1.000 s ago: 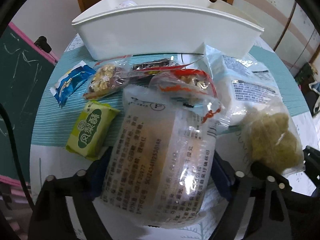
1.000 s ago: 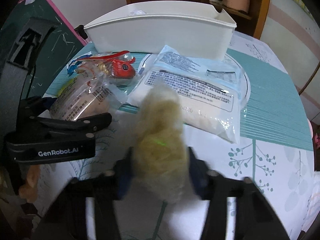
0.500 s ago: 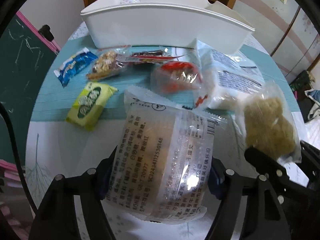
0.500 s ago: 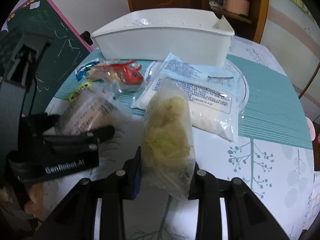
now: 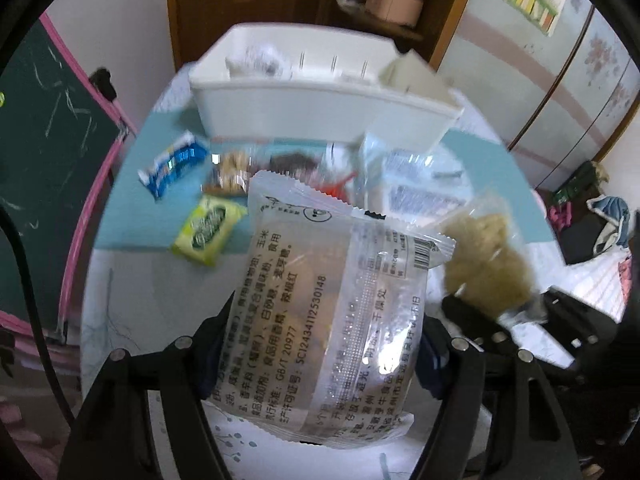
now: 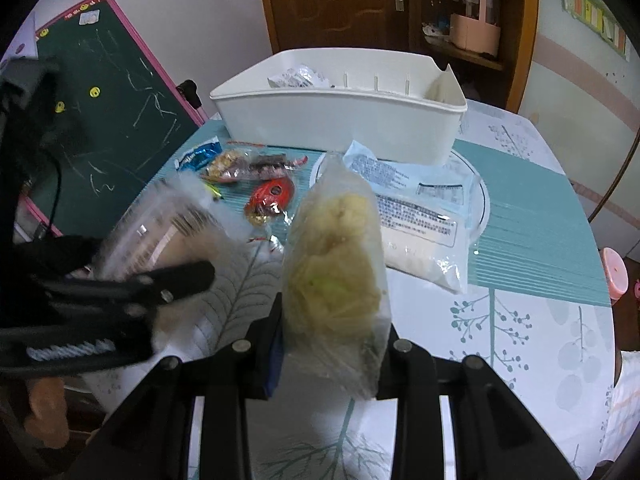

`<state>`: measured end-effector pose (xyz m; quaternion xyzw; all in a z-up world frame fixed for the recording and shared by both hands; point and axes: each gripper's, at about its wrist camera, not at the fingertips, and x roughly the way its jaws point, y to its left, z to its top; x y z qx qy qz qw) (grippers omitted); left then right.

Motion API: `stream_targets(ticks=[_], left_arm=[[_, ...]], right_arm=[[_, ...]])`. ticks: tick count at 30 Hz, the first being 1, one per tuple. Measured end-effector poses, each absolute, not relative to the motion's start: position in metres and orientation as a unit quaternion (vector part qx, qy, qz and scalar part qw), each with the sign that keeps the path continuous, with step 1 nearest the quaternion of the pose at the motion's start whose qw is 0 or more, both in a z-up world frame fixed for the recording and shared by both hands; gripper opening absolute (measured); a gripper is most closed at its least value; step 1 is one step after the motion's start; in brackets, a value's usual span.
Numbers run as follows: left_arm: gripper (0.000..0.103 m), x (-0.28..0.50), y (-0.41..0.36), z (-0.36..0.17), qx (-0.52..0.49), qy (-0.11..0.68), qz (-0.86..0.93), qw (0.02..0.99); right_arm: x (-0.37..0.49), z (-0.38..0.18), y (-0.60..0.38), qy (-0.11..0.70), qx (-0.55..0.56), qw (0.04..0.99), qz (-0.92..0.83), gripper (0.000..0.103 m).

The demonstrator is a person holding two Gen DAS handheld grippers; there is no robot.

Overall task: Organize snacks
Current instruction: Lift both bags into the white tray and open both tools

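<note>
My left gripper (image 5: pixel 320 360) is shut on a clear printed snack packet (image 5: pixel 332 312) and holds it above the table. My right gripper (image 6: pixel 332 344) is shut on a clear bag of yellowish snack (image 6: pixel 336 268), also lifted; that bag shows in the left wrist view (image 5: pixel 484 264). The left gripper with its packet (image 6: pixel 160 224) shows at the left of the right wrist view. A white bin (image 6: pixel 340 120) stands at the back of the table, with one small packet (image 6: pixel 296 78) inside.
On the table lie a blue packet (image 5: pixel 172 168), a green-yellow packet (image 5: pixel 208 232), a nut packet (image 5: pixel 230 172), a red packet (image 6: pixel 272 200) and a large white bag (image 6: pixel 420 220). A green chalkboard (image 6: pixel 100 112) stands at the left.
Both grippers have risen with their packets, away from the table. The bin's inside now shows from above.
</note>
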<state>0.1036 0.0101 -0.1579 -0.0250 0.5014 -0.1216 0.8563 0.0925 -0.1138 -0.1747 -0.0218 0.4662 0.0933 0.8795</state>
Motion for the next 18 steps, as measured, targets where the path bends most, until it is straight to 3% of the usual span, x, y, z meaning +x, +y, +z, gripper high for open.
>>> stream_targets(ticks=[18], left_arm=[[0.074, 0.177, 0.02, -0.036, 0.023, 0.403, -0.09, 0.91]], right_arm=[[0.152, -0.041, -0.128, 0.363, -0.035, 0.925, 0.106, 0.032]])
